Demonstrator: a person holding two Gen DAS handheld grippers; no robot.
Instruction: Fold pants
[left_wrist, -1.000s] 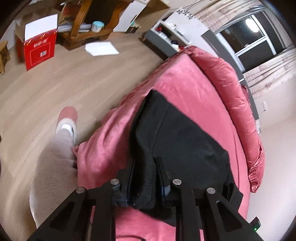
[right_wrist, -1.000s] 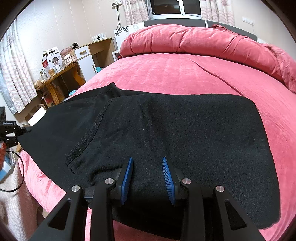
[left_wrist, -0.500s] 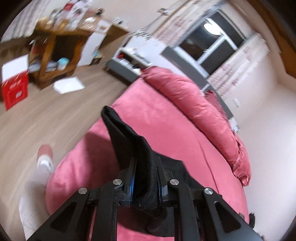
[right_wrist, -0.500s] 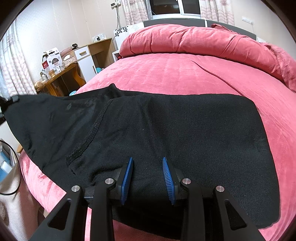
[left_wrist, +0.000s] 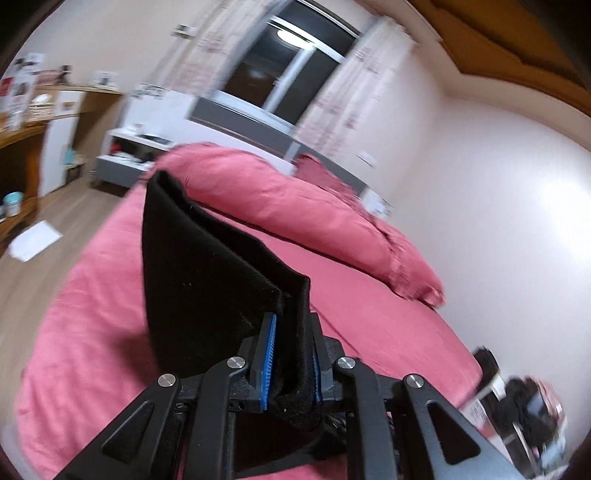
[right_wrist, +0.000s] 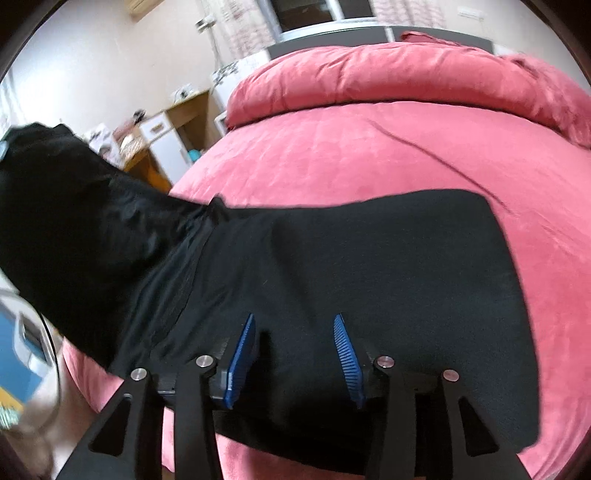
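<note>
On pink bed (right_wrist: 369, 155): black pants (right_wrist: 332, 266); left tongs (left_wrist: 290, 358) pinching lifted end, right tongs (right_wrist: 295, 354) just spreading, pads clear.

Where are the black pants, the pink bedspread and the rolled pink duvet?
black pants (right_wrist: 369, 266), right wrist view, flat part lying on the bed
pink bedspread (right_wrist: 332, 155), right wrist view, bare stretch beyond the pants
rolled pink duvet (left_wrist: 288, 206), left wrist view, middle of the roll

black pants (right_wrist: 332, 266) spread flat on pink bed, left end lifted, folded edge upright.
</note>
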